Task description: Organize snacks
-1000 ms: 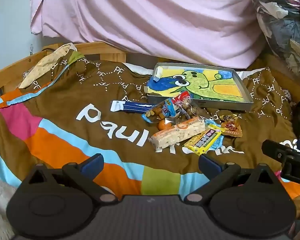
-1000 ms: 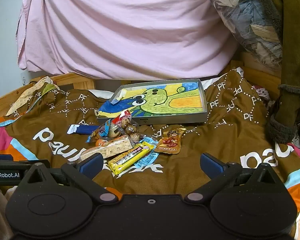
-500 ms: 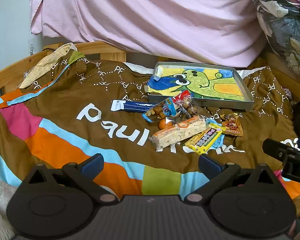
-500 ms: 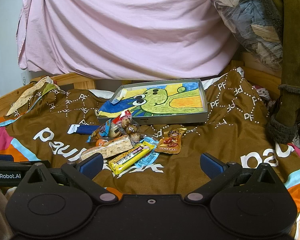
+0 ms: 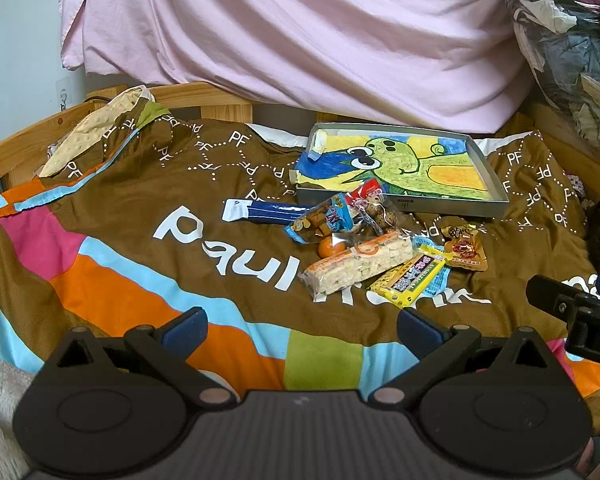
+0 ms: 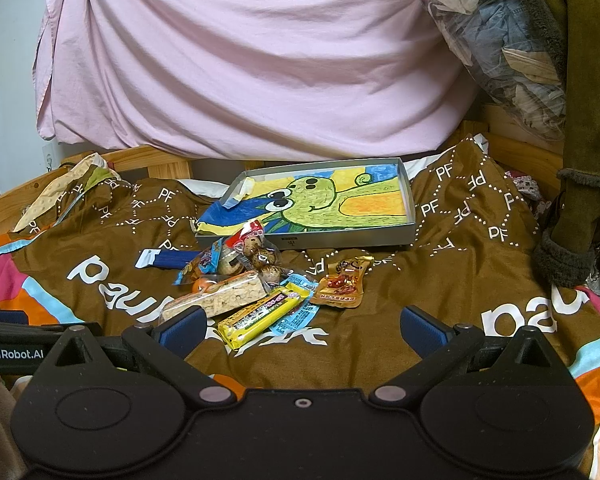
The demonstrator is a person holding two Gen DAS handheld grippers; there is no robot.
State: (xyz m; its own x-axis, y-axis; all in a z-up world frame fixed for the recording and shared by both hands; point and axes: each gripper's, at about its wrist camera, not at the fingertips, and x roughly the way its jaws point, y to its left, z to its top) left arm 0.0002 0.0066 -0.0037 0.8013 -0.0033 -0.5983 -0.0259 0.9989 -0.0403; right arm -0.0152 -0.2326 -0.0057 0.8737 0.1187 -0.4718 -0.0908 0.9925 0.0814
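Crinkly film wraps every snack in the pile just in front of the tray, none yet inside it. We judge them light, soft and slippery. The rice bar and yellow bar look stiff enough to pinch across the middle; the orange pouch is better taken by an edge. Our left gripper and right gripper are both spread wide, empty, near the pile.

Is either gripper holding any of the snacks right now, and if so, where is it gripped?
Nothing is held. The left gripper and right gripper are both open, short of the snacks.
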